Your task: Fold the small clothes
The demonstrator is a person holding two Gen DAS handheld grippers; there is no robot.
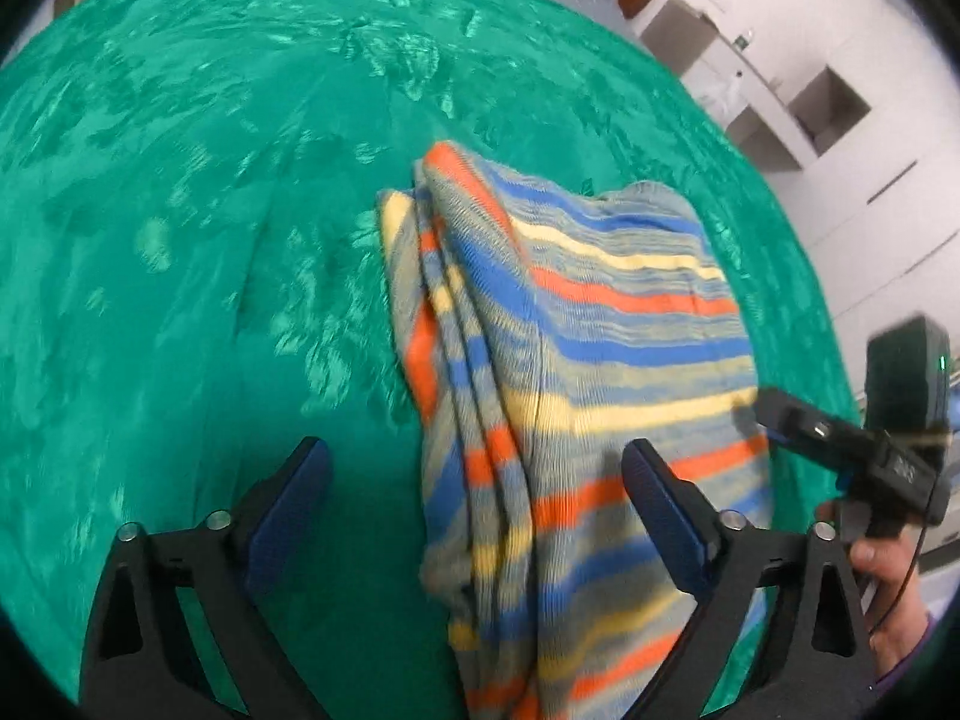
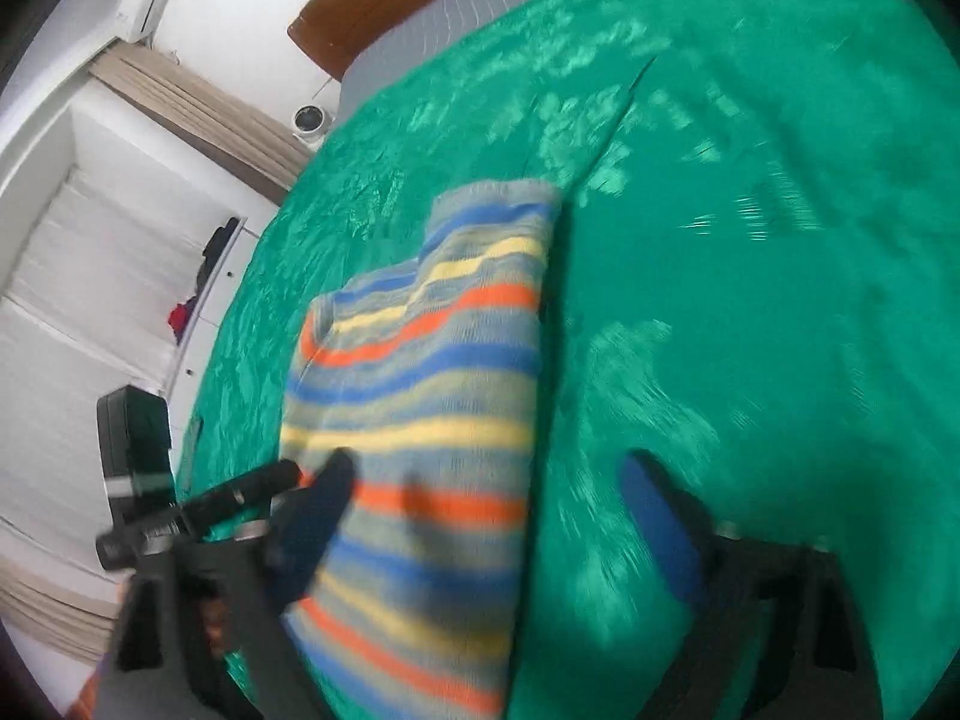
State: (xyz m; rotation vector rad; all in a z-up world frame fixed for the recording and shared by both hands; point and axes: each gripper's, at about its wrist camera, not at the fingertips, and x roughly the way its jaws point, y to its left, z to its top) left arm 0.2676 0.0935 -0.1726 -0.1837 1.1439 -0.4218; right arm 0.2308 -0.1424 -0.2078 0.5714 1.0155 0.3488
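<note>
A small striped knit garment, grey with blue, yellow and orange stripes, lies partly folded on a green bedspread. My left gripper is open and empty just above its near left edge, the right finger over the cloth. The other gripper shows at the right edge of that view. In the right wrist view the garment lies left of centre. My right gripper is open and empty over its near right edge. The left gripper shows at the left.
The green bedspread covers a bed with a grey sheet and brown headboard at the far end. White shelves and cupboards stand beyond the bed's edge. Beige curtains hang by the wall.
</note>
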